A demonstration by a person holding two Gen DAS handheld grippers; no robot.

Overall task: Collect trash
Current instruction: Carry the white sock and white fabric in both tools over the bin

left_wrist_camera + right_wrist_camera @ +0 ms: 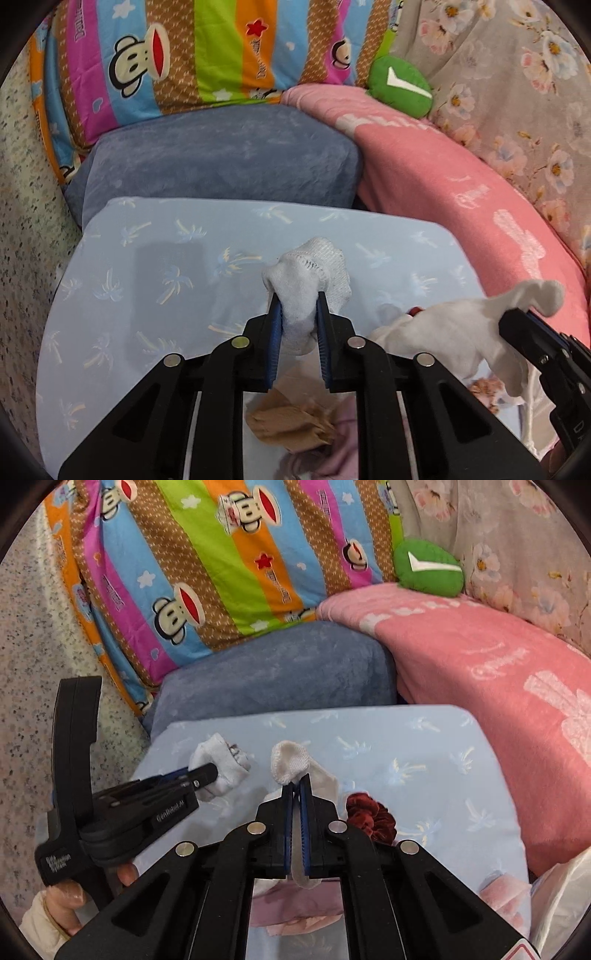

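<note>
My left gripper (297, 299) is shut on a white sock (308, 280), bunched between its blue pads, above a light blue palm-print pillow (155, 266). It also shows in the right wrist view (210, 771), holding that sock (221, 764). My right gripper (296, 786) is shut on a second white sock (295, 762); in the left wrist view that sock (461, 328) hangs from the right gripper (517, 317). A crumpled brown paper scrap (291, 421) lies below the left gripper.
A dark red scrunchie (369, 816) lies on the blue pillow (424, 775). Behind are a grey-blue cushion (221, 158), a pink blanket (461, 192), a striped monkey-print quilt (184, 55) and a green plush (400, 86). A clear plastic bag (565, 893) is at the lower right.
</note>
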